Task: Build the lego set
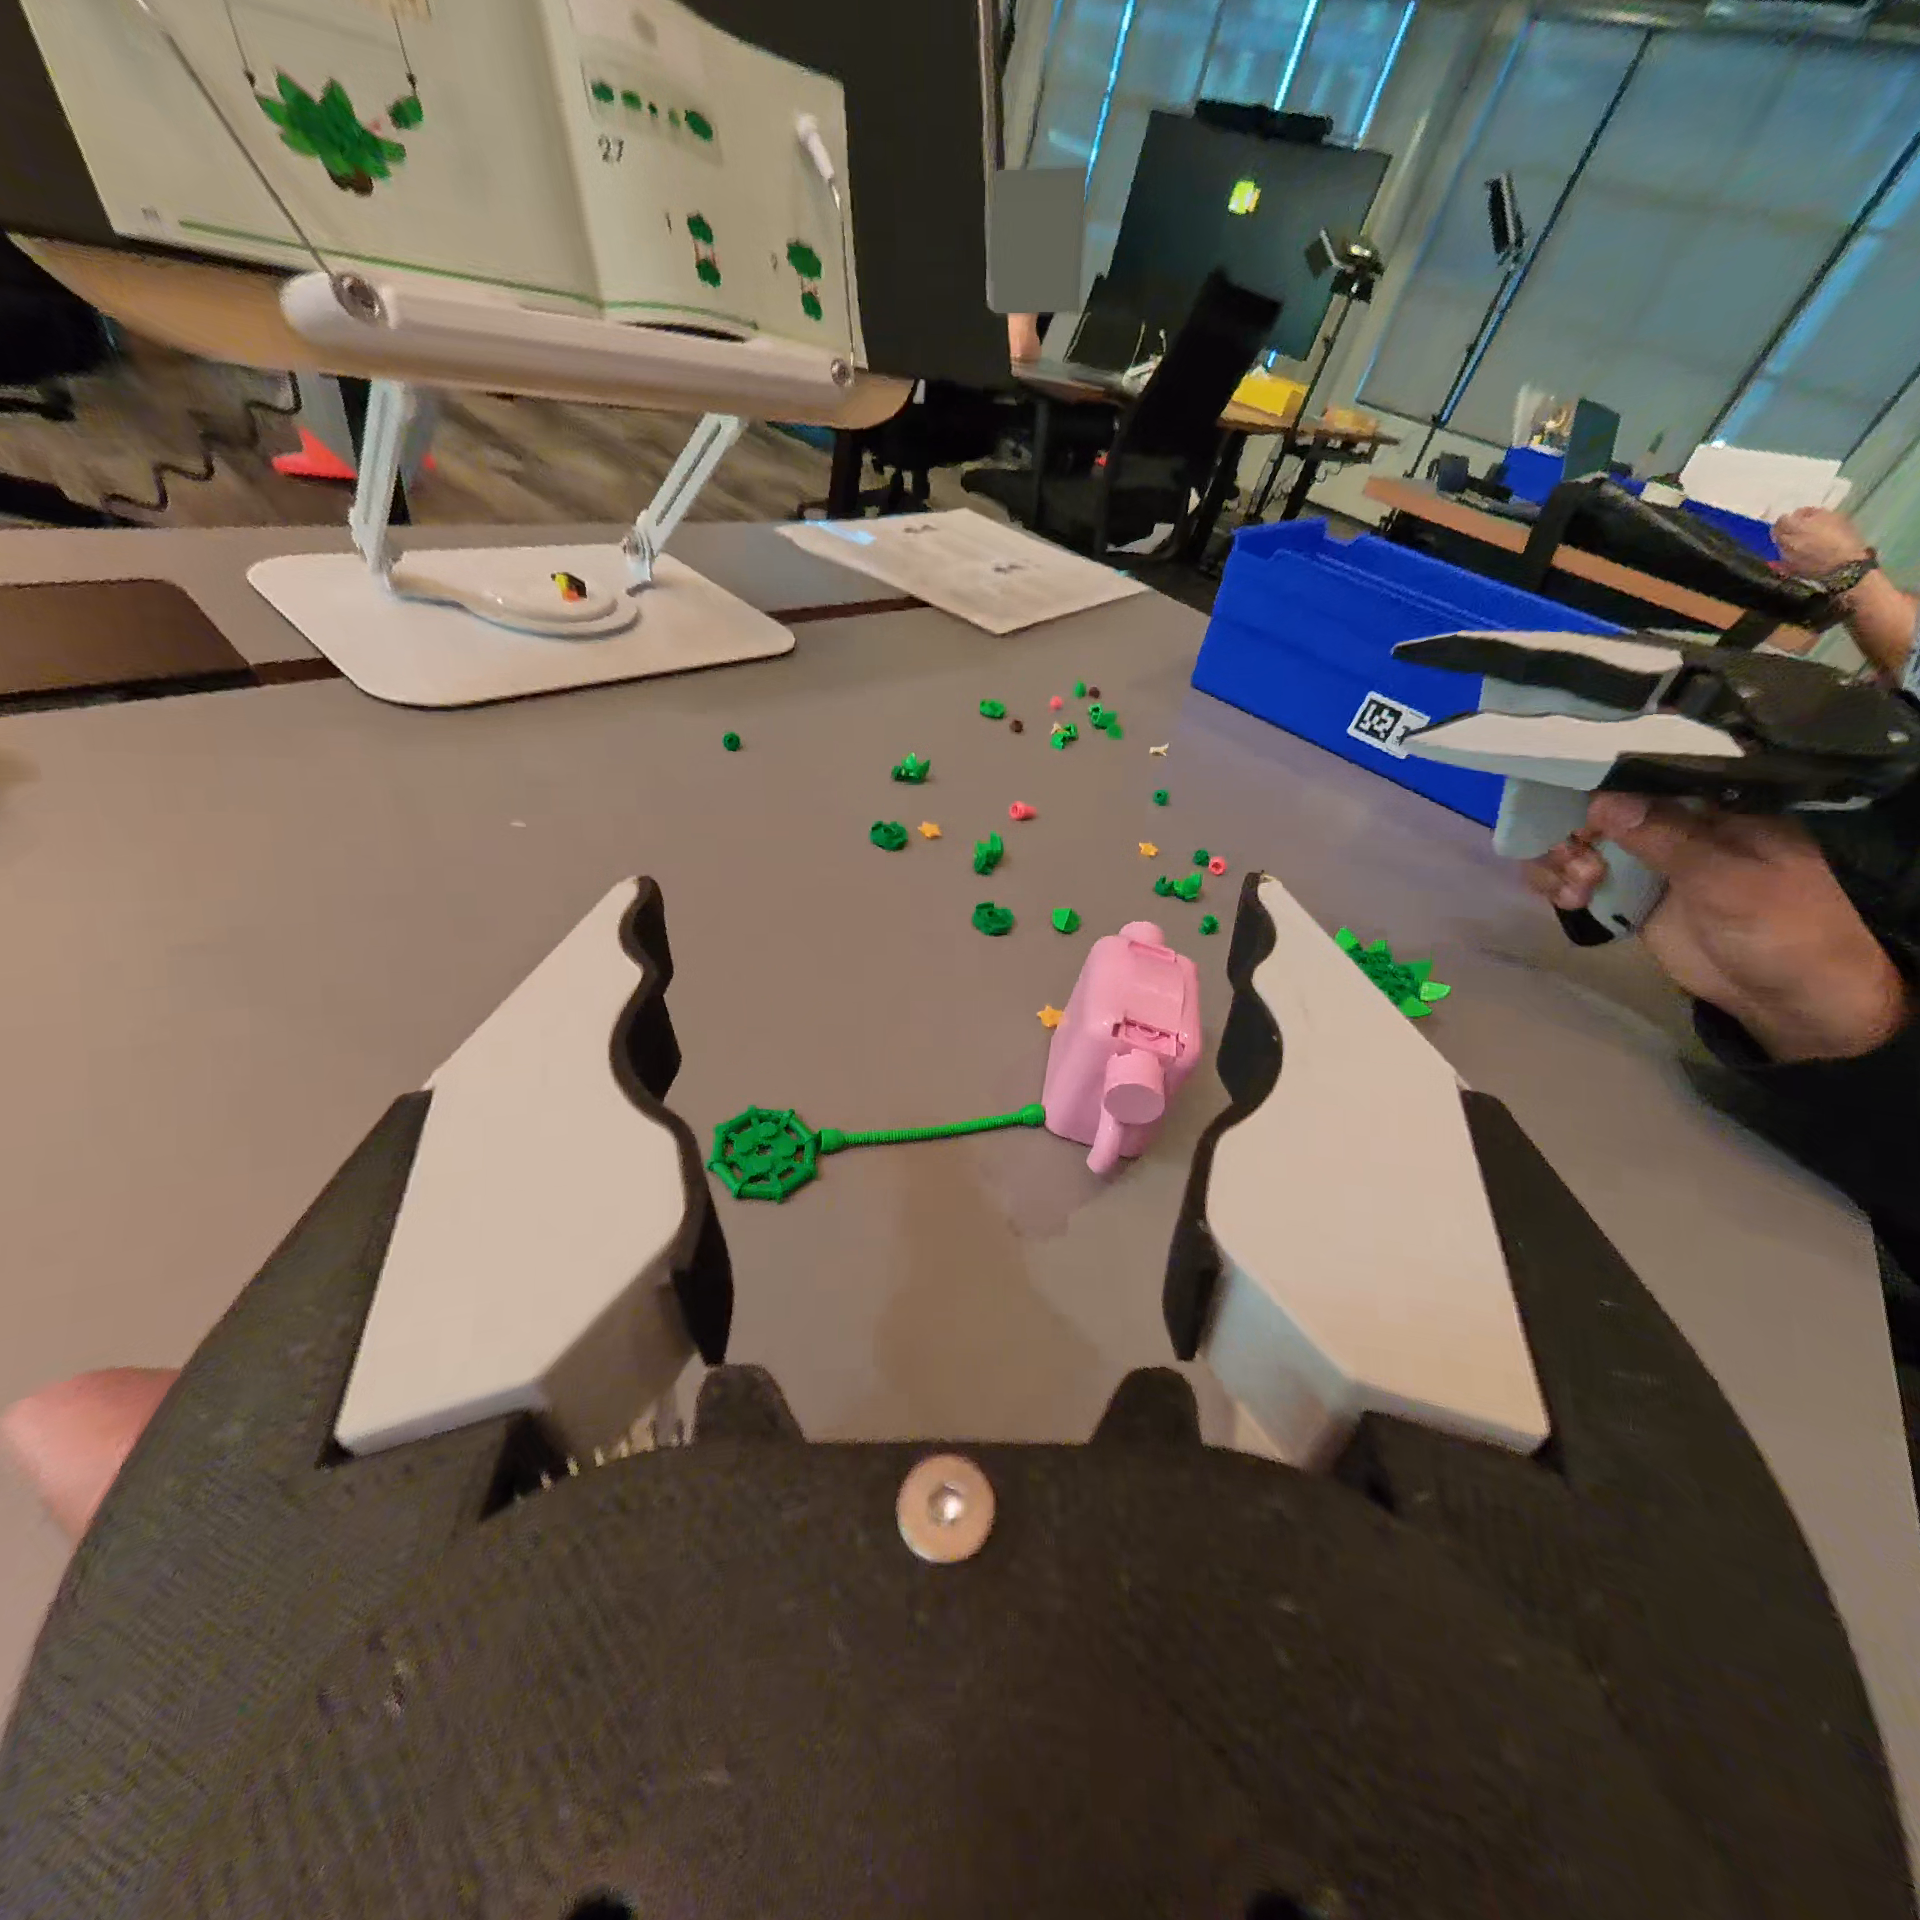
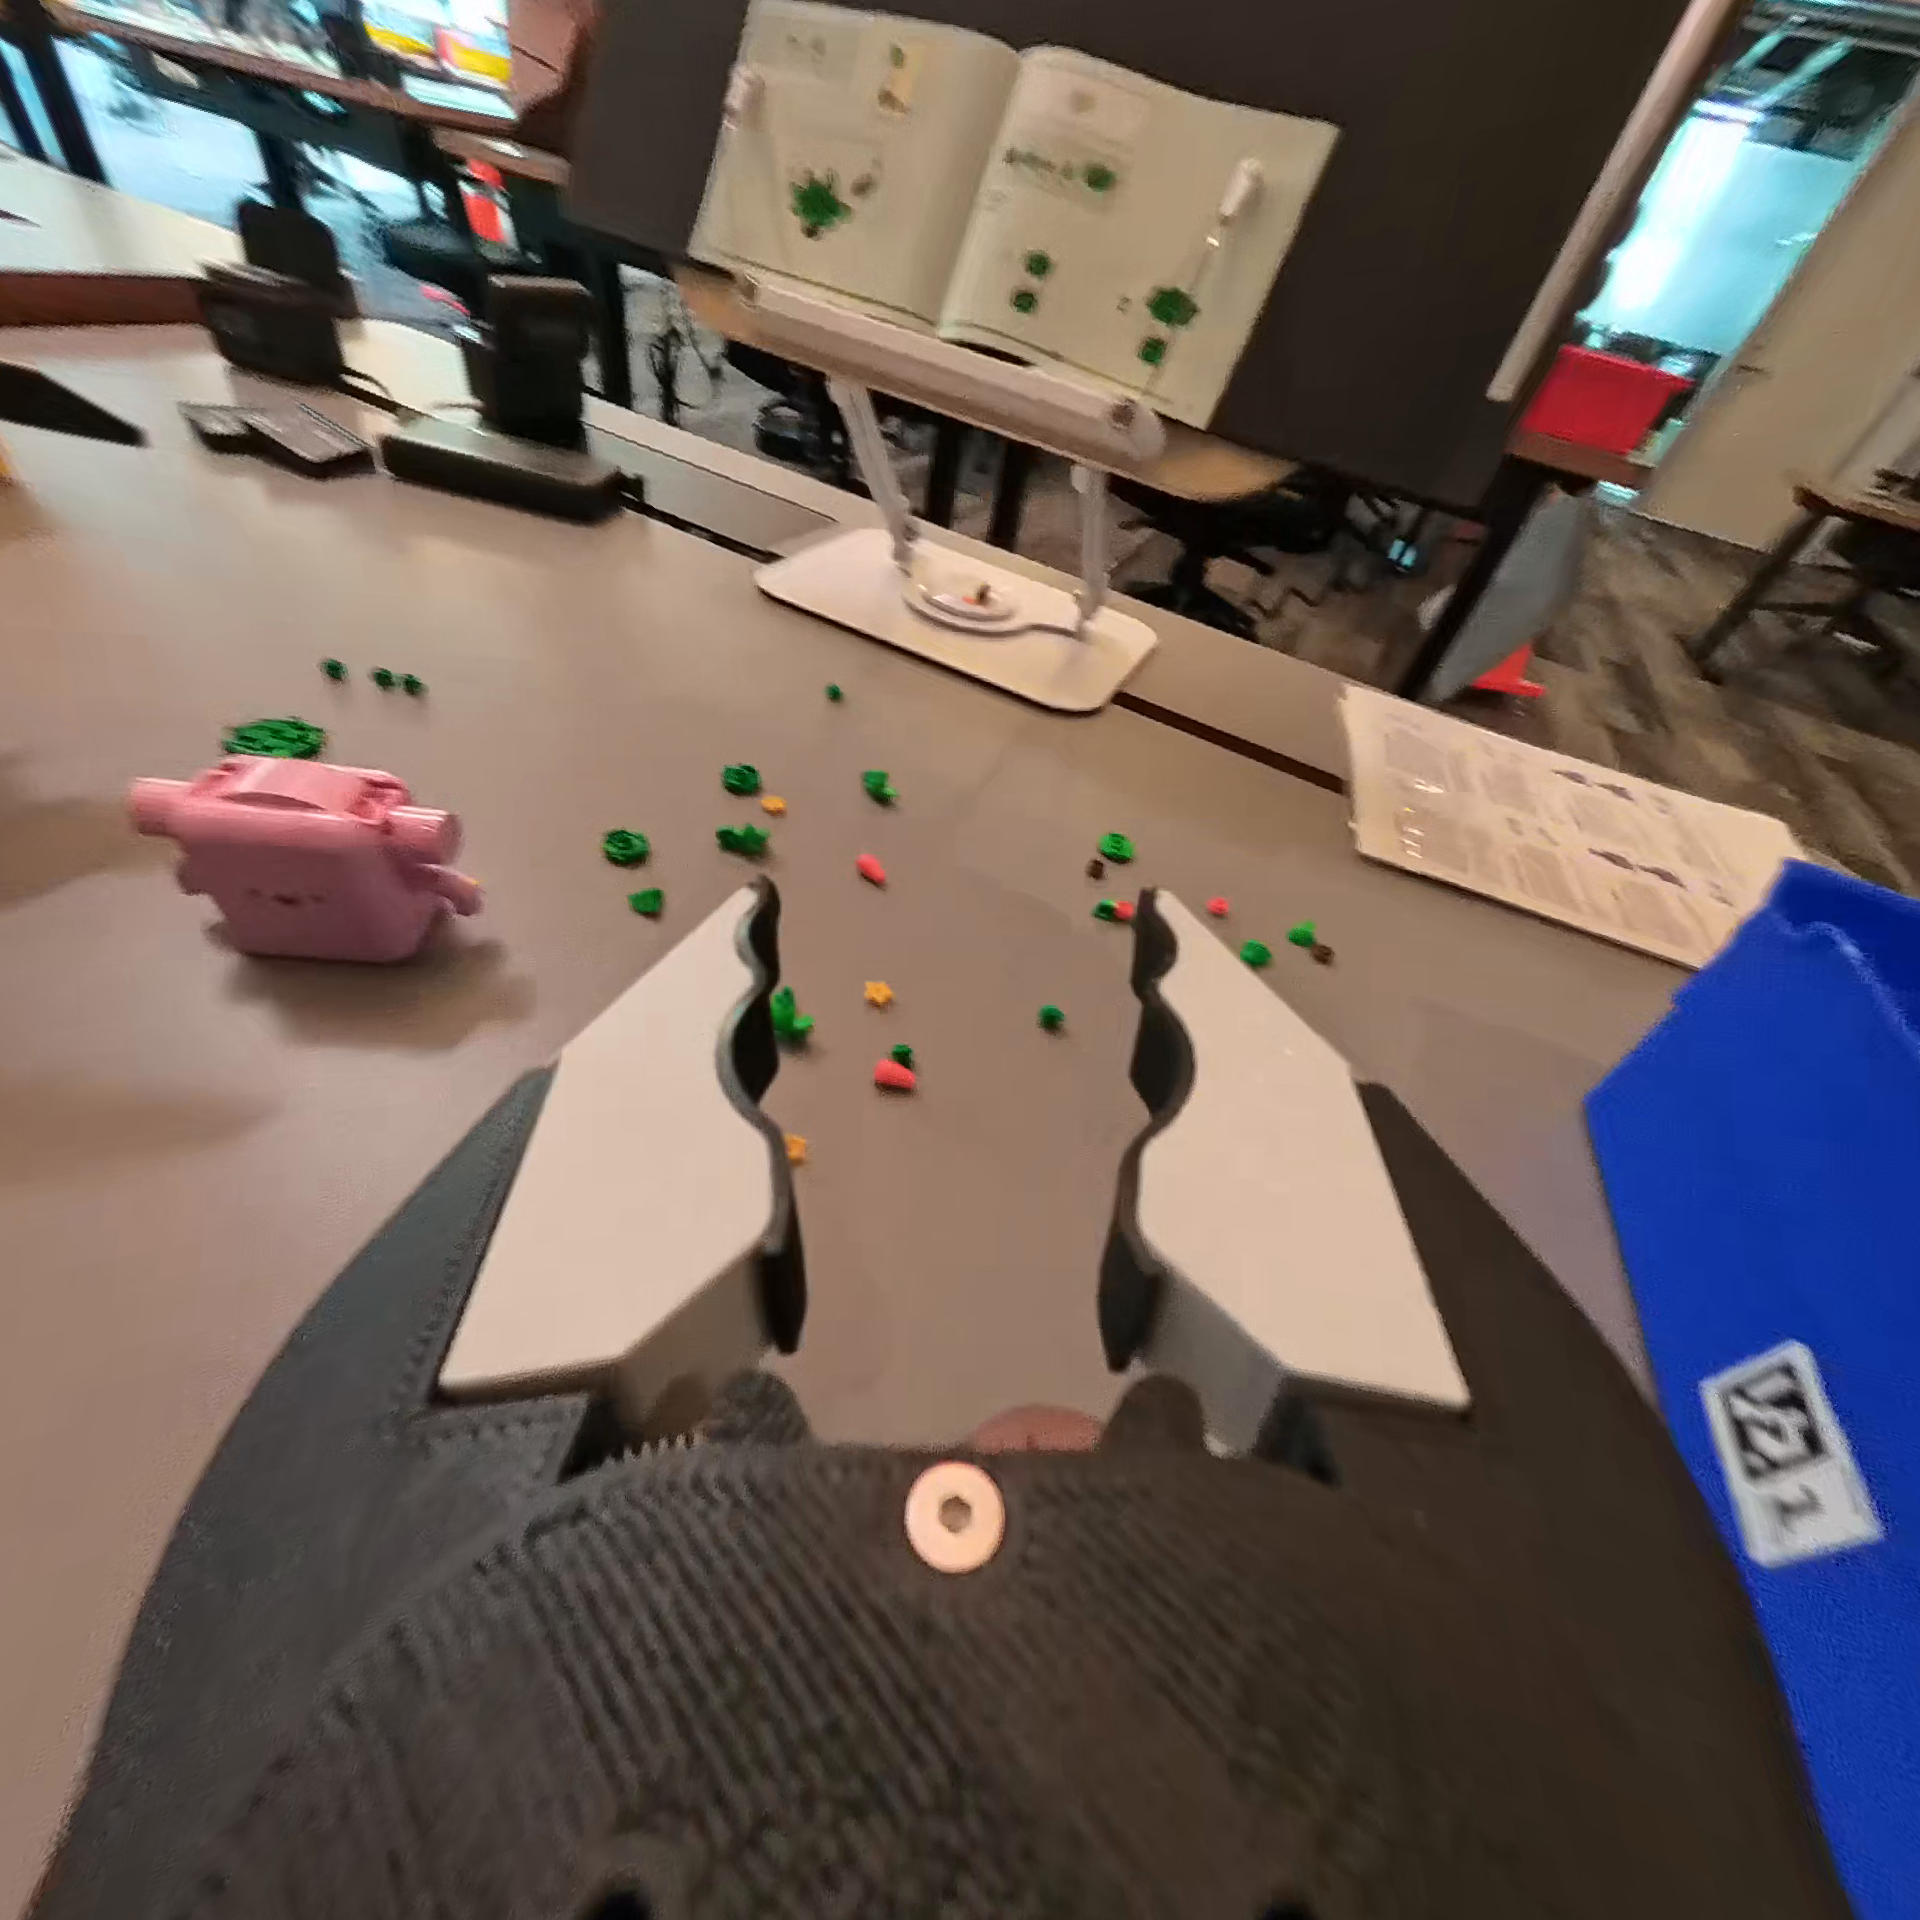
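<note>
On a grey tabletop (image 1: 312, 935), a small pink plastic watering can (image 1: 1127, 1039) built from Lego bricks lies on its side, the landmark around which an unfinished build is spread. Just left of the can, touching its base, lies a green flexible stem ending in a green web-shaped wheel piece (image 1: 764, 1151); just right of it, partly hidden behind a grey finger, sits a cluster of green leaf pieces already joined together (image 1: 1392, 971). Beyond the can, scattered loose green leaf and stud pieces (image 1: 987, 857) mix with tiny orange stars and pink-red bits, none of them yet attached. Farther behind the can, an open instruction booklet (image 1: 468, 156) rests on a white folding book stand (image 1: 520, 613), its pages picturing a leafy green plant. A blue plastic bin (image 1: 1351, 665) stands well to the right of the can, a printed paper sheet (image 1: 966, 566) beyond it. The left gripper (image 1: 951, 904) hovers near the can with its jaws spread wide and nothing between them; the right gripper (image 2: 951, 904), held over the loose pieces to the right of the can, is likewise wide open and empty-handed. By this evidence, the can and a leafy cluster are assembled, while most of the foliage and decorations appear to remain unplaced, so the build looks to be partway through.
</note>
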A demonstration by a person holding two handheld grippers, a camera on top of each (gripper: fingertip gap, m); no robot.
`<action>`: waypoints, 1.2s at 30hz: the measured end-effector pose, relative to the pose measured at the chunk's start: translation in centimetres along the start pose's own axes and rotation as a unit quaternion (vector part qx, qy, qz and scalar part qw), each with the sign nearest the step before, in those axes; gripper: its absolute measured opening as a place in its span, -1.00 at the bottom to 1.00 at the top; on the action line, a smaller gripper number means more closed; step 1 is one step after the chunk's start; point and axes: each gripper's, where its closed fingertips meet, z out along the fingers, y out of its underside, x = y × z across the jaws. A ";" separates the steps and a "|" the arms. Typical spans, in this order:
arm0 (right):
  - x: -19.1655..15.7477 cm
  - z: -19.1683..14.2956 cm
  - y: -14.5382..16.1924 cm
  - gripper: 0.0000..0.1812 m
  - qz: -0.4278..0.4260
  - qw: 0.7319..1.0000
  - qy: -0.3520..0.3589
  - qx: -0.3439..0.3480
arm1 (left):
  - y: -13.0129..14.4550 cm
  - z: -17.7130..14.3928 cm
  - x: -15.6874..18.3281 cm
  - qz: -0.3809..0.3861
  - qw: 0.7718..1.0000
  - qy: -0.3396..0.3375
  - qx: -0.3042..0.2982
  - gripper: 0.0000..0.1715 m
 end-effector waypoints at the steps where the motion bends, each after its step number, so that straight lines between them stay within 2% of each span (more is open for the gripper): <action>1: 0.2 -0.2 0.0 -0.31 -0.002 1.000 0.000 -0.005 | 0.3 0.1 -0.1 -0.003 1.000 0.002 -0.005 0.23; 3: 0.1 -0.1 0.3 -0.43 0.009 1.000 -0.017 -0.006 | 0.5 0.2 -0.2 -0.005 1.000 0.003 -0.008 0.22; 6: -0.1 0.3 1.5 -0.46 0.037 0.998 -0.045 -0.025 | -0.2 -0.2 -0.1 0.021 1.000 -0.005 0.008 0.10; 10: -0.4 0.3 2.4 -0.54 0.067 0.994 -0.076 -0.033 | -1.4 -2.9 -0.8 0.083 0.993 -0.070 0.054 -0.12; 13: -0.2 0.5 2.7 -0.54 0.043 0.996 -0.059 -0.042 | -2.9 -4.6 -1.3 0.091 0.984 -0.102 0.114 -0.22; 14: 0.1 0.6 2.9 -0.54 0.028 0.998 -0.045 -0.045 | -3.0 -4.7 -1.6 0.087 0.984 -0.105 0.117 -0.24; 17: 1.5 0.9 2.8 -0.60 -0.016 0.999 0.008 -0.048 | -1.7 -3.3 -2.3 0.059 0.991 -0.095 0.074 -0.24; 21: 2.1 2.1 -1.4 -0.56 -0.052 0.998 0.032 -0.012 | -2.3 -0.7 -2.4 0.047 0.996 -0.058 0.040 -0.22; 24: 3.7 3.0 -6.4 -0.58 -0.073 0.993 0.066 0.066 | -3.2 2.1 -2.9 0.078 0.996 -0.037 0.006 -0.22; 25: 4.3 3.4 -7.2 -0.59 -0.078 0.991 0.072 0.087 | -3.4 2.8 -3.1 0.092 0.995 -0.028 -0.005 -0.29; 26: 5.0 3.9 -7.2 -0.59 -0.076 0.989 0.075 0.100 | -3.8 3.0 -3.4 0.114 0.993 -0.025 0.008 -0.47; 27: 5.5 4.6 -6.3 -0.60 -0.063 0.990 0.073 0.101 | -4.5 2.7 -3.9 0.131 0.990 -0.037 0.042 -0.58; 29: 5.7 5.9 -2.7 -0.54 -0.017 0.997 0.050 0.061 | -4.9 1.6 -5.0 0.123 0.986 -0.057 0.097 -0.61; 31: 5.2 6.3 0.2 -0.48 0.003 0.999 0.034 0.020 | -4.2 0.8 -5.1 0.084 0.992 -0.034 0.087 -0.60; 36: 3.0 7.7 1.3 -0.49 -0.055 0.998 0.006 -0.007 | -3.8 0.0 -6.9 0.081 0.994 -0.057 0.055 -0.64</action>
